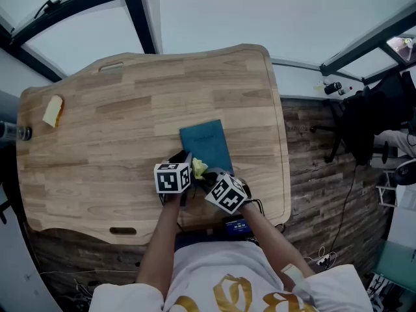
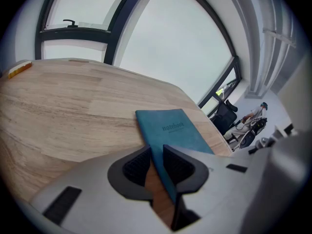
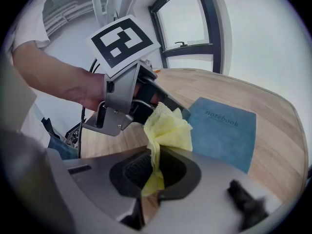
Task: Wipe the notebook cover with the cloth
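Note:
A teal notebook (image 1: 207, 145) lies on the wooden table (image 1: 117, 129), its cover (image 2: 170, 128) facing up with "notebook" printed on it. My left gripper (image 2: 157, 167) is shut on the notebook's near edge, which runs between the jaws. In the head view the left gripper (image 1: 184, 160) sits at the book's near left corner. My right gripper (image 3: 155, 167) is shut on a crumpled yellow cloth (image 3: 168, 128). It holds the cloth (image 1: 198, 168) just above the notebook's (image 3: 224, 130) near end, right beside the left gripper (image 3: 131, 99).
A yellow and orange sponge-like piece (image 1: 53, 111) lies at the table's far left, also in the left gripper view (image 2: 19, 69). A dark bottle-like object (image 1: 13, 132) sits at the left edge. An office chair (image 1: 370, 122) stands on the floor to the right.

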